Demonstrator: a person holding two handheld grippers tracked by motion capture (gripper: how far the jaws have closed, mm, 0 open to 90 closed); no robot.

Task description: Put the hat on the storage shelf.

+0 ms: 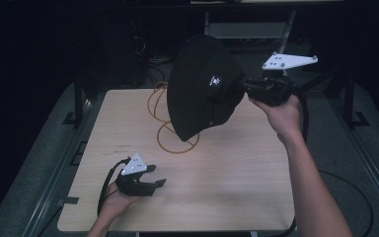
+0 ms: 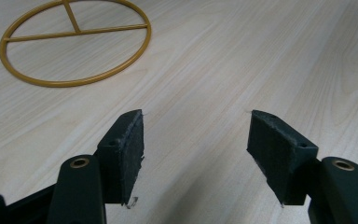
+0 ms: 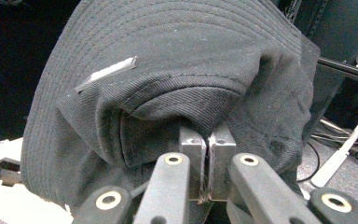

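A black bucket hat (image 1: 205, 89) with a small white logo hangs in the air over the far part of the table. My right gripper (image 1: 244, 88) is shut on its fabric at the right side; in the right gripper view the cloth (image 3: 177, 79) bunches over the closed jaws of that gripper (image 3: 208, 140). A gold wire stand (image 1: 170, 126) lies on the table below the hat, and its ring (image 2: 74, 42) shows in the left gripper view. My left gripper (image 1: 160, 176) rests low near the table's front left, open with nothing between its pads (image 2: 133, 149).
The light wooden table (image 1: 237, 168) has bare room across its middle and right. Dark metal frame rails (image 1: 79, 106) run along both sides. Beyond the far edge lie cables and dark equipment.
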